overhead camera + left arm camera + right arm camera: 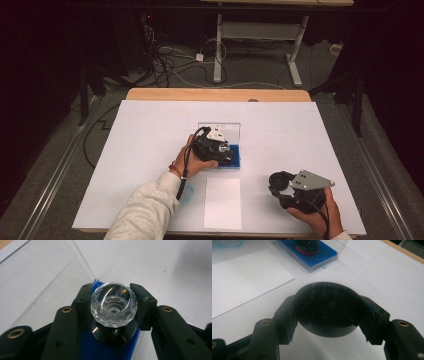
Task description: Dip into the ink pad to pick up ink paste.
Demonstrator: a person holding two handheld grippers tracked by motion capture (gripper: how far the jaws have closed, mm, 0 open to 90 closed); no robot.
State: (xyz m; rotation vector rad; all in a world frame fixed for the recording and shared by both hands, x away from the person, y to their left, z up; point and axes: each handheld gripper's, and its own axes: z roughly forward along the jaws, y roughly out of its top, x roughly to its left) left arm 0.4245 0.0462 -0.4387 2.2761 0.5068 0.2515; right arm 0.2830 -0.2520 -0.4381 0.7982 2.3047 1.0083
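Pressing the stamp squarely into the ink looks like the step in hand. The left gripper (113, 302) has its jaws clamped on either side of the faceted crystal knob (113, 305) of a stamp, whose black body (114, 334) sits below the knob on the blue ink pad (92, 350). To do this well, I would keep the grip level across the knob and push straight down, so that the stamp face meets the pad evenly and does not rock onto one edge; then lift straight up, with no sideways drag that could smear ink or shift the pad's clear case (235, 131), whose lid stands open at the far side.

The stamp stands upright, long axis vertical, knob up and face down on the pad, near the middle of the white sheet (150, 145) that covers the table.

The right gripper (329, 312) has its jaws closed around a round black cap (328, 308), open side up, held just above the table at the near right, well apart from the pad. A smaller white paper (222, 202) lies near the front edge between the two hands, probably where the stamp is to print
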